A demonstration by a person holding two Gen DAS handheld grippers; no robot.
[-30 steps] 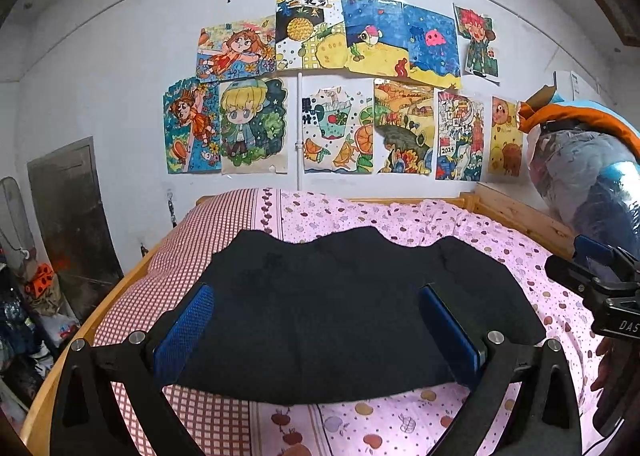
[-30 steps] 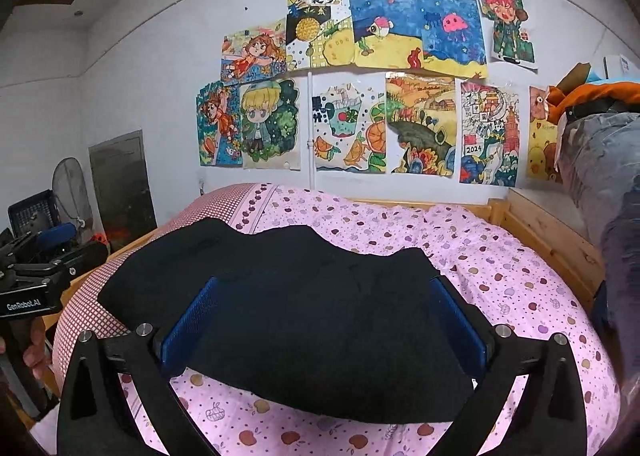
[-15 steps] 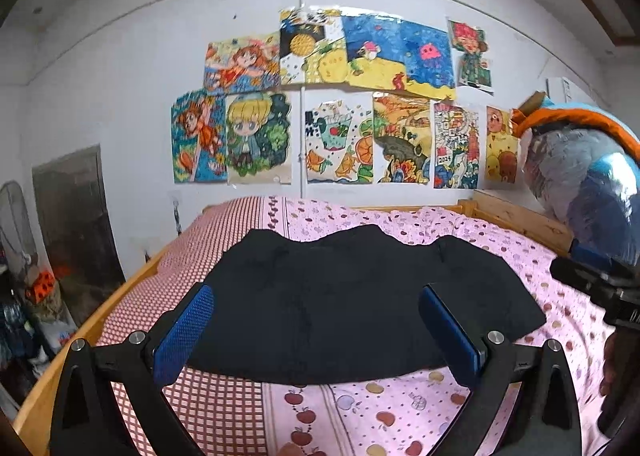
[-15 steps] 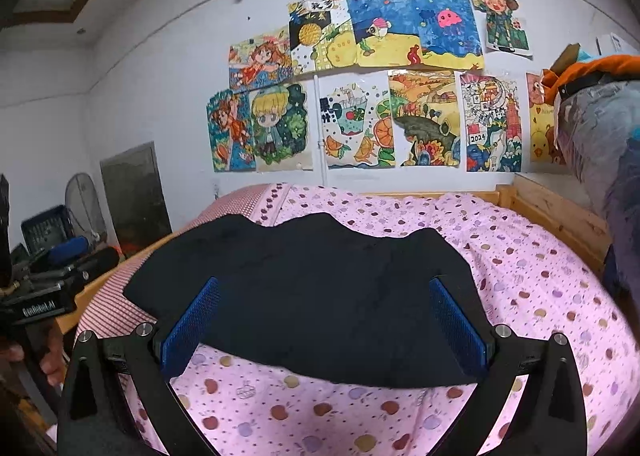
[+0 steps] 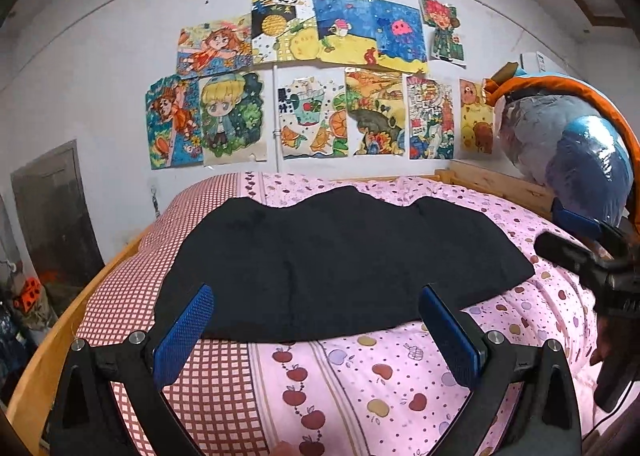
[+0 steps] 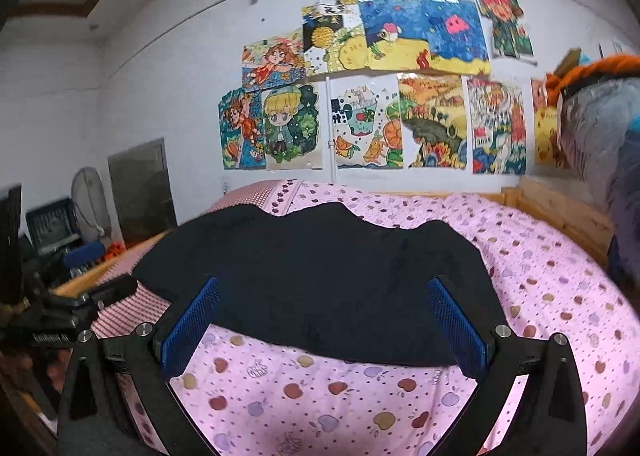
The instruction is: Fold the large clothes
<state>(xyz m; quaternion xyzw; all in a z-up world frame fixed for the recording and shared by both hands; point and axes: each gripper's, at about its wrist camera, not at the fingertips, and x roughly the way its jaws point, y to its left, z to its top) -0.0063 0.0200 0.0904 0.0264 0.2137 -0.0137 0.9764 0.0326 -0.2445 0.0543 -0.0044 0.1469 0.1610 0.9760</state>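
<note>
A black garment (image 5: 344, 260) lies spread flat across the pink apple-print bedcover (image 5: 400, 384) of the bed, while the left claw (image 5: 316, 330) and right claw (image 6: 322, 326) hover above its near edge, both spread wide and empty.

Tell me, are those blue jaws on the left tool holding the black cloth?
No, the left gripper stands open, its jaws spread apart above the black cloth, gripping nothing.
</note>
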